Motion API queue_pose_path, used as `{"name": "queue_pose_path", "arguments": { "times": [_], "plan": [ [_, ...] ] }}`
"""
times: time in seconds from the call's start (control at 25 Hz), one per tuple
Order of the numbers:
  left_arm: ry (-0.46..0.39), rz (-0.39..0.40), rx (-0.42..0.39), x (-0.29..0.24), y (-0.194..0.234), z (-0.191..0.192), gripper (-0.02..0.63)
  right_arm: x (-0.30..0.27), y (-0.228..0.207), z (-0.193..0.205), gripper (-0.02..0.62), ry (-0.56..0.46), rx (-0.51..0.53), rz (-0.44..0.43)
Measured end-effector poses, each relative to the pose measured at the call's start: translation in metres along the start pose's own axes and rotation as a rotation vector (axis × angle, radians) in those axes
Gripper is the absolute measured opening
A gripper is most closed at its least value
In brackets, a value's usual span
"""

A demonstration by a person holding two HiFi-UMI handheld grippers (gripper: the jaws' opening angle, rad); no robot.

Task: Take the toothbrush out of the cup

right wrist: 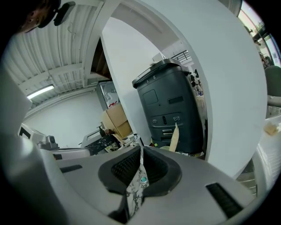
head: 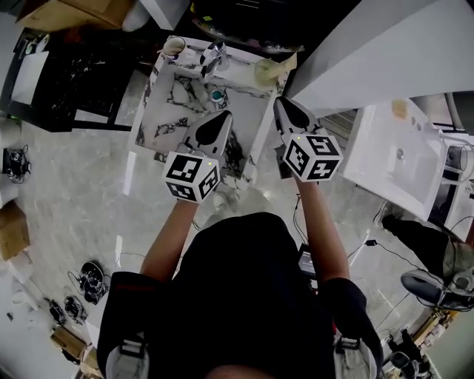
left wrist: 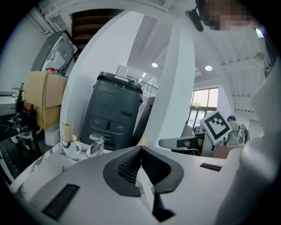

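Observation:
A marble-patterned table [head: 170, 111] stands in front of me. At its far left corner is a white mug [head: 174, 47] [left wrist: 69, 143] with a tan piece standing in it. At its far right is a yellowish cup [head: 266, 72] holding a pale tan stick [right wrist: 174, 137], which may be the toothbrush. My left gripper [head: 222, 116] [left wrist: 140, 148] hangs shut and empty over the table's near edge. My right gripper [head: 283, 101] [right wrist: 141, 147] is also shut and empty, just off the table's right edge and short of the yellowish cup. A small teal round thing [head: 217, 95] lies mid-table.
A shiny metal fixture [head: 211, 55] [left wrist: 95, 144] stands at the table's back, next to the mug. A tall dark machine [left wrist: 112, 114] rises behind the table. A white basin [head: 392, 155] is to the right. Cardboard boxes [head: 74, 11] and cables lie around the floor.

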State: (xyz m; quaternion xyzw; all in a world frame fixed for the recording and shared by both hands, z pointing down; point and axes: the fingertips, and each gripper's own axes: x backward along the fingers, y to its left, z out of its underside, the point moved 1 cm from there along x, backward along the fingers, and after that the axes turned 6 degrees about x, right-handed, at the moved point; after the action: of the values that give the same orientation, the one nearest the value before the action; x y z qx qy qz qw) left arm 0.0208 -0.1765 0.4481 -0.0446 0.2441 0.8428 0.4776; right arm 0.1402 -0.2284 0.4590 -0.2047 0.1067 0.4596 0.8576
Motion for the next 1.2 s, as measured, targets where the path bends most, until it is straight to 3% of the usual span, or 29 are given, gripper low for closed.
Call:
{"name": "queue_pose_path", "arguments": {
  "times": [0.16,0.56,1.0,1.2],
  "plan": [
    [0.026,-0.009,-0.015,-0.019,0.001,0.009,0.012,-0.011,-0.023,0.014,0.035,0.032,-0.027,0.016],
    [0.083,-0.046,0.035,-0.039,0.005,0.037,0.012,-0.050,-0.069,0.034,0.044,0.088,-0.063,0.031],
    [0.071,-0.109,0.092,-0.043,0.023,0.036,0.012,-0.094,-0.086,0.043,0.130,0.140,-0.086,0.017],
    [0.075,-0.127,0.082,-0.042,0.024,0.035,0.012,-0.108,-0.093,0.041,0.141,0.149,-0.057,0.046]
  ]
}}
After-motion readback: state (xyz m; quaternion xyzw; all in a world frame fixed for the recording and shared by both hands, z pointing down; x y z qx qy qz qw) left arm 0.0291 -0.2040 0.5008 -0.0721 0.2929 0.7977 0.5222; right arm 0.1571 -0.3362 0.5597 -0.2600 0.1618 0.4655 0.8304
